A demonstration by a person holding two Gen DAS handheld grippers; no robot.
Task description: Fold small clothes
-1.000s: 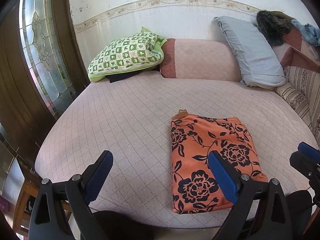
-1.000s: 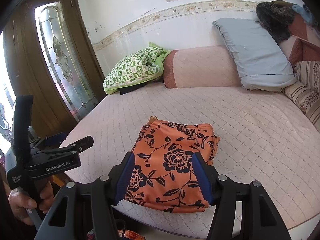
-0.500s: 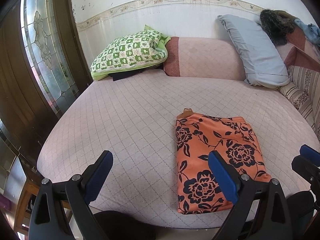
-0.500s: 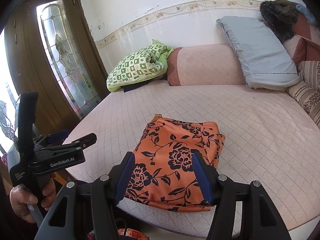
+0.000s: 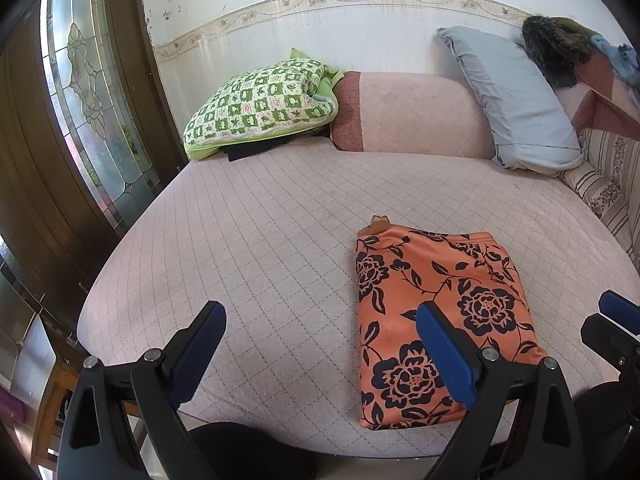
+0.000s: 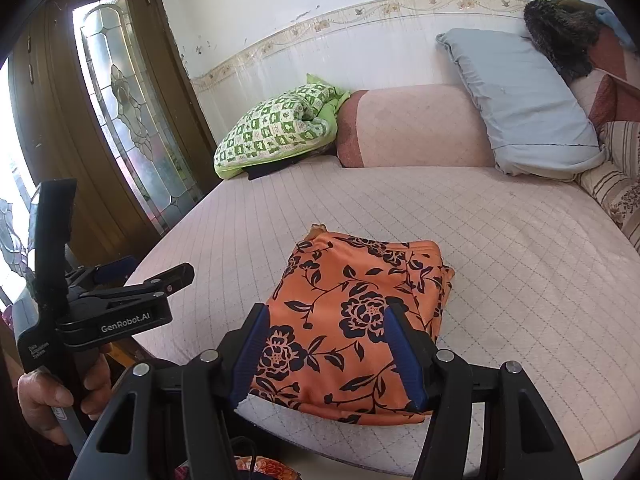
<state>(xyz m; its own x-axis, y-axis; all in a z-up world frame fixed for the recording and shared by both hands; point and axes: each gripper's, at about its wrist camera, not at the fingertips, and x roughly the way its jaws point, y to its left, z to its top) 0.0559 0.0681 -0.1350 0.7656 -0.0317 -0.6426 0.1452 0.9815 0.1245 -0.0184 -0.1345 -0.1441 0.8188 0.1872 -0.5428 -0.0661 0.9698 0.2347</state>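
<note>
A folded orange garment with black flowers [image 5: 432, 312] lies near the front edge of the pink quilted bed [image 5: 260, 240]. My left gripper [image 5: 320, 340] hovers open at that edge, its right finger over the garment's left half, and nothing is between the jaws. In the right wrist view my right gripper [image 6: 328, 344] is open just in front of the garment [image 6: 360, 296], with the pads clear of the cloth. A hand [image 6: 44, 396] holds the left gripper [image 6: 152, 274] off the bed's left side.
At the head of the bed are a green checked pillow [image 5: 260, 104], a pink bolster [image 5: 412, 116] and a grey-blue pillow [image 5: 516, 104]. Striped cushions [image 5: 608, 184] line the right side. A leaded glass door [image 5: 92, 112] stands at the left.
</note>
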